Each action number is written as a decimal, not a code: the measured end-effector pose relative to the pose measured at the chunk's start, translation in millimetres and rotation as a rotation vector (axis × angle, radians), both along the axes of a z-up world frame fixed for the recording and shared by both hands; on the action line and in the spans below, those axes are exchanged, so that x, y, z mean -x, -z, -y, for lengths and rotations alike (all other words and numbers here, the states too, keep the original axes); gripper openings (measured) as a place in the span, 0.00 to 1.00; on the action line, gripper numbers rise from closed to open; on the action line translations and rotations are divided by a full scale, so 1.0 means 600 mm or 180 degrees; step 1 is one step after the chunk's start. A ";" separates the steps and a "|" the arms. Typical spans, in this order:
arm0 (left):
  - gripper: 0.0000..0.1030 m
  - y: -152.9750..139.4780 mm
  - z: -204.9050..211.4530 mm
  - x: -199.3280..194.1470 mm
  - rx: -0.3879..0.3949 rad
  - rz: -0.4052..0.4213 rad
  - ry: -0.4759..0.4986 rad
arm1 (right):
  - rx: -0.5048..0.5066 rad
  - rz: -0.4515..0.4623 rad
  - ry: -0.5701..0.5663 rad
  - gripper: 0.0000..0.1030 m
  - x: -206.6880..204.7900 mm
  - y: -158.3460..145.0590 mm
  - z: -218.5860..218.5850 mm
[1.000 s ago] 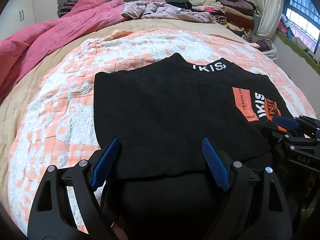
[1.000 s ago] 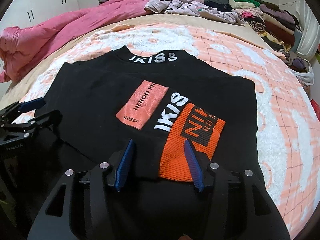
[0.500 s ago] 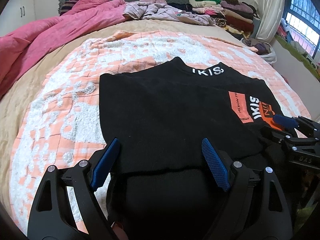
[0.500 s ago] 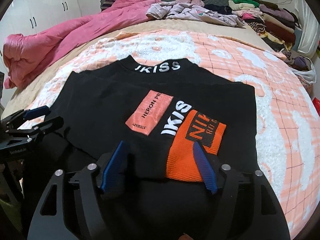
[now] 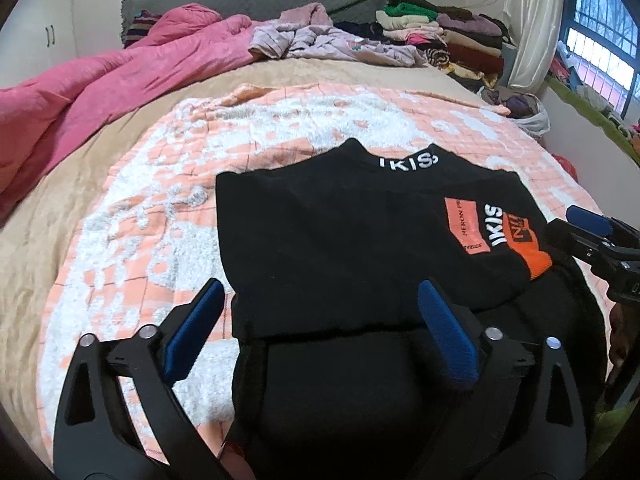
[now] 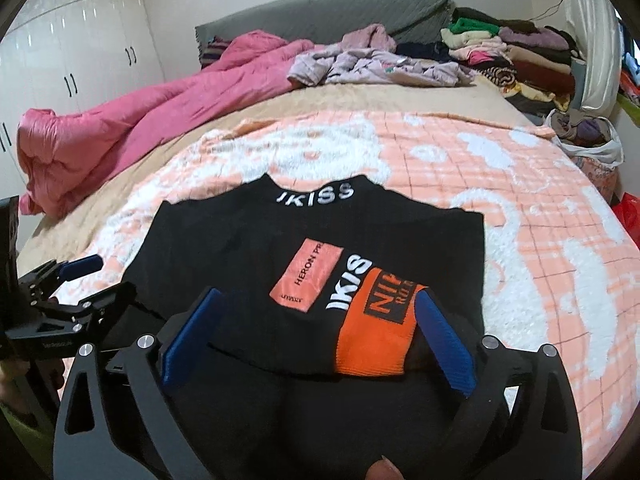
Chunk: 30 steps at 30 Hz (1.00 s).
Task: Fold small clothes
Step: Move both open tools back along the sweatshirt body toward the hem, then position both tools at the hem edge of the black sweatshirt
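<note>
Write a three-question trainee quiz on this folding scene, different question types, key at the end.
1. True or false: the right gripper is clamped on the black sweater.
2. What lettering runs across the sweater's collar?
3. The pink quilt lies: A) on the sweater, B) far left of the bed, C) on the floor.

Key: 1 false, both the right and left gripper have just been opening, nothing pinched. 2 IKISS. 3 B.

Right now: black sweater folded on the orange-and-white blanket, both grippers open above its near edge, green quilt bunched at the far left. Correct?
One error: the quilt bunched at far left is pink, not green, as the right wrist view shows. The rest holds: the black sweater lies folded on the orange-and-white blanket, with the left gripper and right gripper open above its near edge.
</note>
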<state>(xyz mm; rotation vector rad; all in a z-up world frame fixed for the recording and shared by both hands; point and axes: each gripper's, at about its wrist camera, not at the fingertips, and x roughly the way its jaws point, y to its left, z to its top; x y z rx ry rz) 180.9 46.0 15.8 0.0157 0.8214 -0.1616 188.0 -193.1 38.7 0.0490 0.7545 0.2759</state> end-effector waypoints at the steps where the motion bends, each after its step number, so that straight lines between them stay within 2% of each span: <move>1: 0.90 -0.004 -0.001 0.003 0.0005 0.0018 -0.0006 | -0.0011 0.0028 0.0009 0.94 0.003 -0.003 0.001; 16: 0.91 -0.049 -0.017 0.040 0.0151 0.0208 -0.0086 | -0.0002 0.0331 0.0059 0.95 0.067 -0.056 0.010; 30: 0.91 -0.066 -0.053 0.083 0.0256 0.0299 -0.0217 | 0.0052 0.0368 0.0055 0.95 0.102 -0.069 0.020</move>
